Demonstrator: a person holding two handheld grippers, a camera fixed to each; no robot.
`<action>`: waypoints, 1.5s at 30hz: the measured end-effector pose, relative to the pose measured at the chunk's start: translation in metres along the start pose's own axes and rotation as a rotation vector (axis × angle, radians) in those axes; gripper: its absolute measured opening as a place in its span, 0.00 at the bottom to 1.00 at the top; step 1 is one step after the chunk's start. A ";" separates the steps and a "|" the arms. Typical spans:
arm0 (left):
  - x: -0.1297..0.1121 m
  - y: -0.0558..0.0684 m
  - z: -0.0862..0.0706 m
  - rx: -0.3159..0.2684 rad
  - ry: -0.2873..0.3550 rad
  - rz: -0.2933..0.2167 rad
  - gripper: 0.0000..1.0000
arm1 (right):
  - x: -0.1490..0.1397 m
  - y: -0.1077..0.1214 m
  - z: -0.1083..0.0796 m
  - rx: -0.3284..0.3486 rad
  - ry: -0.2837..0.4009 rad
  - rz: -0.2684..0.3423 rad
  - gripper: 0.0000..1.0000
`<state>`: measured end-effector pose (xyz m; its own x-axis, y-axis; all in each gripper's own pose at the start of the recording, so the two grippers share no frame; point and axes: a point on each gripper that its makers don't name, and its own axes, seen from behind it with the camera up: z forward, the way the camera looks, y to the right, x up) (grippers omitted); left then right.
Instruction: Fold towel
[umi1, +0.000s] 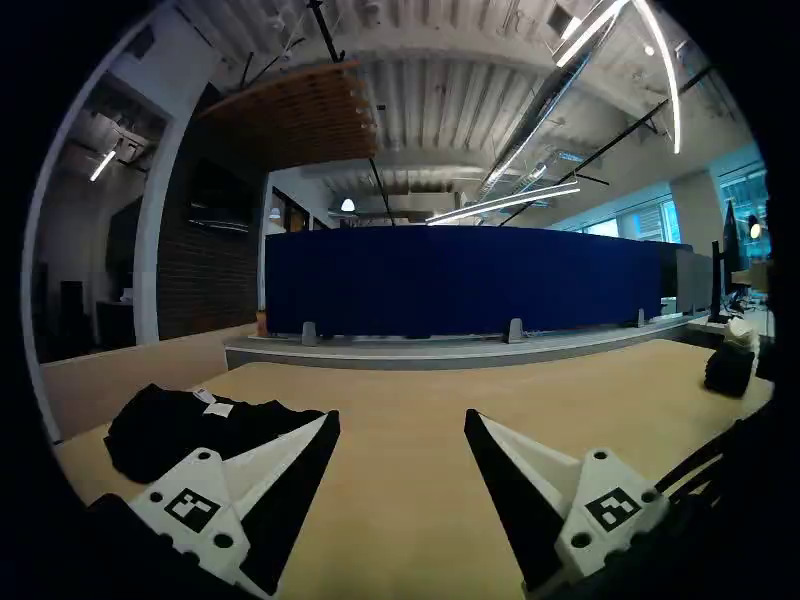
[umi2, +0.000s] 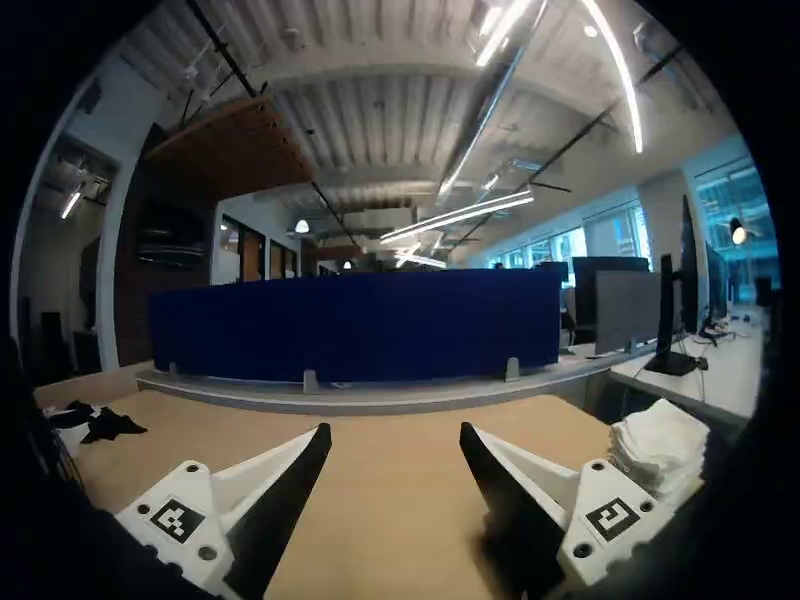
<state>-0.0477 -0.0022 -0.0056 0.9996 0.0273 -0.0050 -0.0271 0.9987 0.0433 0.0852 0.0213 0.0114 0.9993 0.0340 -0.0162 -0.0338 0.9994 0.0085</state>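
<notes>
My left gripper hovers open over the wooden table, nothing between its fingers. A black folded cloth with a white tag lies on the table just beyond its left finger. My right gripper is also open and empty above the same table. A stack of folded white towels sits at the table's right edge, beside its right finger. In the left gripper view a dark bundle with something white on top rests at the far right edge.
A blue partition on a grey base runs along the table's far side. A dark crumpled cloth lies at the far left in the right gripper view. Monitors stand on a desk to the right.
</notes>
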 end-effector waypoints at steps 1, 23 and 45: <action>0.000 0.000 0.000 0.000 0.000 0.000 0.93 | -0.006 0.002 0.001 -0.005 -0.002 0.007 1.00; 0.000 0.001 0.000 0.000 0.000 0.000 0.93 | -0.071 0.004 0.008 -0.034 -0.009 -0.084 1.00; 0.001 0.001 0.001 0.000 0.000 0.000 0.93 | -0.087 -0.012 0.002 0.006 -0.015 -0.056 1.00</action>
<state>-0.0470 -0.0009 -0.0051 0.9996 0.0272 -0.0048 -0.0269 0.9987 0.0435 -0.0013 0.0060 0.0142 0.9997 -0.0223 -0.0023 0.0223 0.9996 0.0143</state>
